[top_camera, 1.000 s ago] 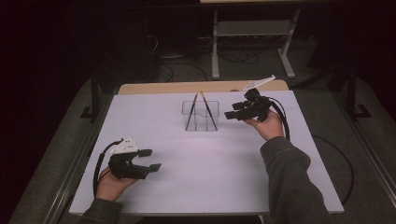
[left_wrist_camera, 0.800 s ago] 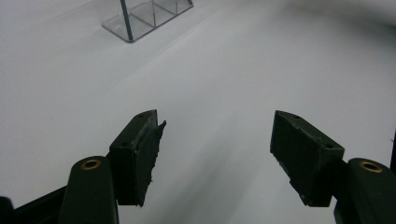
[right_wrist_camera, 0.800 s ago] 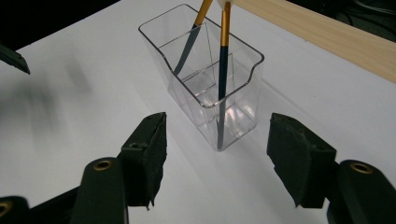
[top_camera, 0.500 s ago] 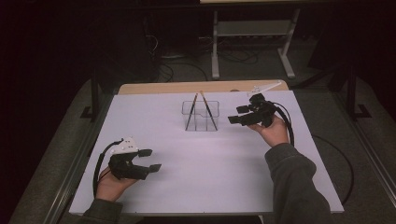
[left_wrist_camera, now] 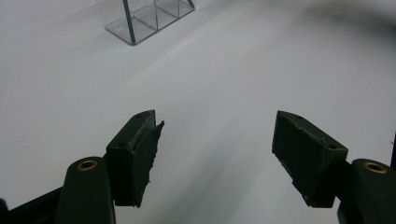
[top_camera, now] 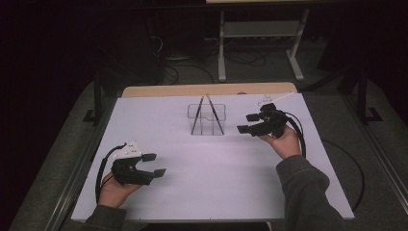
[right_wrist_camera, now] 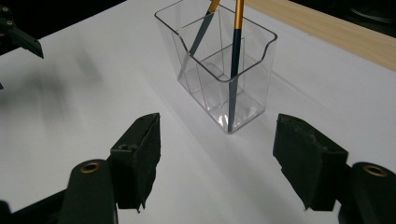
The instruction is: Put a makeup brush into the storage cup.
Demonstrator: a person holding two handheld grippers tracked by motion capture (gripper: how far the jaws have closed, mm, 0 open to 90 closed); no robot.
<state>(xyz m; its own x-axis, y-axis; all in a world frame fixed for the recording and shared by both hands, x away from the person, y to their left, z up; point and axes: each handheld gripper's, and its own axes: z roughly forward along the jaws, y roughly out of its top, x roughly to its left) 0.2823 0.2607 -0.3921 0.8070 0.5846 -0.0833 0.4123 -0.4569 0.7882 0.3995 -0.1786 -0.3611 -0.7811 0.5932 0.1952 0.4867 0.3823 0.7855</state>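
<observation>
Two pencils, dark shafts w/ gold-orange tops, stand in the clear acrylic organizer (top_camera: pixel 207 119), crossing near their tops: left-leaning pencil (top_camera: pixel 197 115) and right-leaning pencil (top_camera: pixel 216 114). Organizer sits toward the far edge of the white table (top_camera: pixel 192 192), roughly mid-width, upright, w/ inner dividers; in the right gripper view the pencils (right_wrist_camera: pixel 236 60) sit in separate compartments.

Right gripper (top_camera: pixel 250 123) hovers just right of the organizer, apart from it, pointing at it. Its jaws have just been opening and now stand wide, nothing between them; the right gripper view shows the organizer (right_wrist_camera: pixel 219 70) straight ahead between the pads. Left gripper (top_camera: pixel 155 164) rests well nearer the person than the organizer, off to its left, jaws wide, nothing held.

Step in hand, as I judge it: right gripper lining up on a pencil. To do it well: come in above the organizer rim, pick the right-leaning pencil since it's closer, grip the shaft below the crossing pt so the other isn't dragged, close square on it, then lift along its tilt. Light organizer may tip, so keep clear of the wall; left gripper could steady it if needed.
</observation>
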